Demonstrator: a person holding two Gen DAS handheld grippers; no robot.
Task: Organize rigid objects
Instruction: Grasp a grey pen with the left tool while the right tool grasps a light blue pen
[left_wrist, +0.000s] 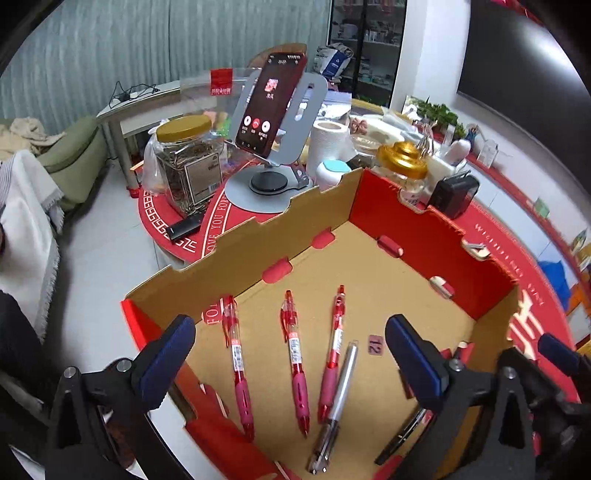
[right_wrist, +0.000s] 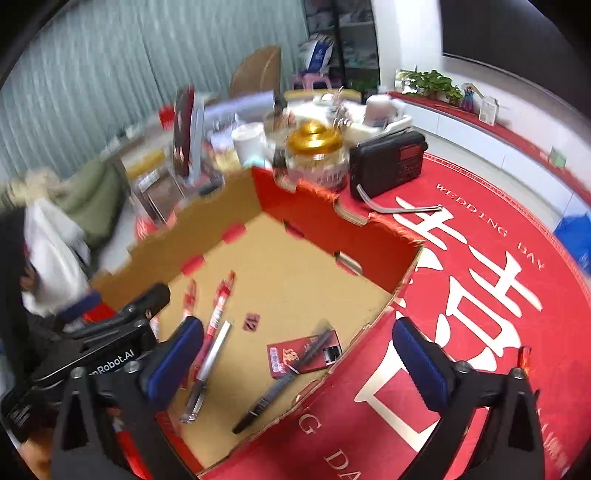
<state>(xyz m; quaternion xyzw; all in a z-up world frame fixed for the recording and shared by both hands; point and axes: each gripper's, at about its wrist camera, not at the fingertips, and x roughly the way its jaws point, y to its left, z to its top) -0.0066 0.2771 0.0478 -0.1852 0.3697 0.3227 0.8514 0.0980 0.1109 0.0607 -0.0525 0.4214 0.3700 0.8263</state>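
Left wrist view: left gripper (left_wrist: 290, 363), jaws spread wide and empty, above an open cardboard box (left_wrist: 236, 254) at centre frame. On the box floor, lower centre: three red pens (left_wrist: 295, 363) lying side by side, a silver pen (left_wrist: 338, 400) touching the rightmost one, a black pen (left_wrist: 400, 437) partly hidden at lower right. Phone on a stand (left_wrist: 271, 101) and jars on the red bench (left_wrist: 491, 229) in the upper half. Right wrist view, blurred: right gripper (right_wrist: 297, 360), jaws likewise wide and empty, straddling the box's near right wall; a black marker (right_wrist: 275, 393) lies across a small red packet (right_wrist: 284, 354) at lower centre. Step judged: between placements, nothing held. The next move calls for choosing a loose item, possibly the red object (right_wrist: 524, 356) at lower right on the bench.
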